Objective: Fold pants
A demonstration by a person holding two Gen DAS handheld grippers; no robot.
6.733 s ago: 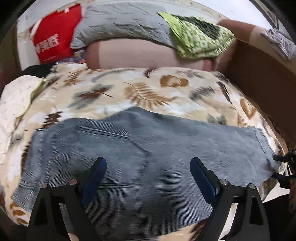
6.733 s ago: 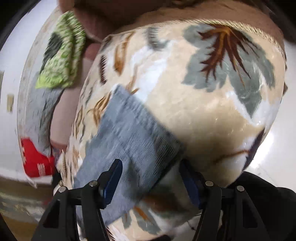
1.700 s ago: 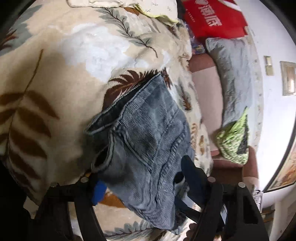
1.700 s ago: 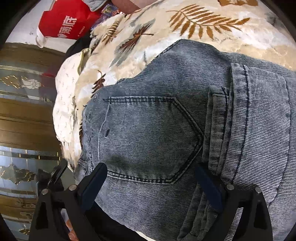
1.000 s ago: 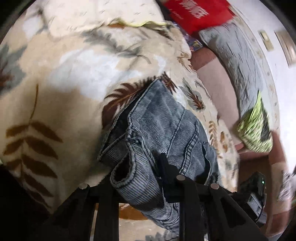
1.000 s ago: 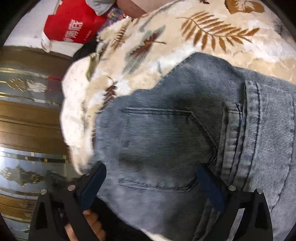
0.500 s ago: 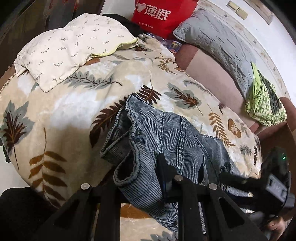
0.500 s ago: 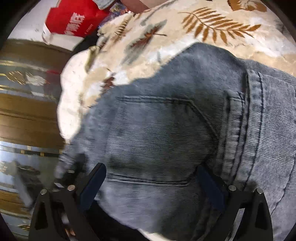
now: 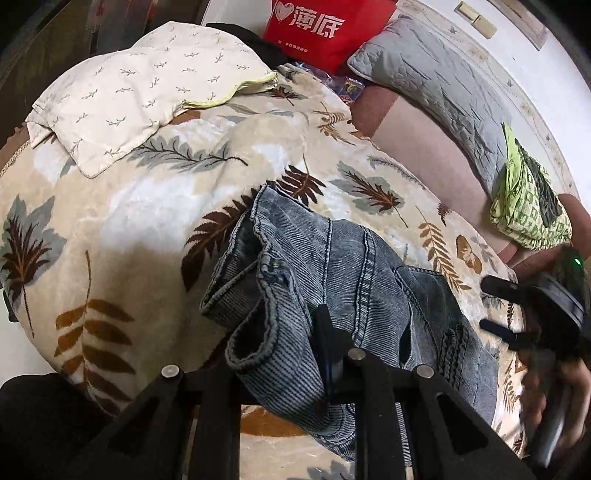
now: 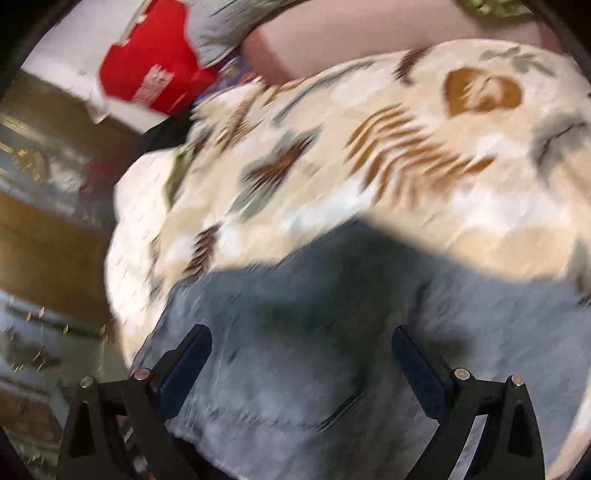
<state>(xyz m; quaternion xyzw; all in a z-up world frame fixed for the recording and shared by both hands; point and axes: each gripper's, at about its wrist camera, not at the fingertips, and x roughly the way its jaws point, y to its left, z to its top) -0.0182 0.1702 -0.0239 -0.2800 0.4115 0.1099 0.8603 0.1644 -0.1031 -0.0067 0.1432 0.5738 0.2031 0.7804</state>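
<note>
So the grey-blue jeans are bunched up on the leaf-print blanket that covers the bed, sitting toward its near edge. The left claw is pinched down tight on the waistband end, with a loop of denim hem curling up between its fingers, so that end is scrunched into a lump rather than lying flat. The rest of the denim trails off to the right of the lump across the blanket.

The right claw is spread wide, nothing in it, hovering over a flat stretch of the jeans; that view is pretty motion-blurred, so I can't make out much detail on the fabric. You can also spot it from the left camera, off to the right of the jeans, in the person's hand.

Around the jeans: a cream pillow with little twig prints is up and left of them, a red bag with white lettering is beyond that, a grey quilted cushion is behind, and a lime-green patterned cloth lies to the far right.
</note>
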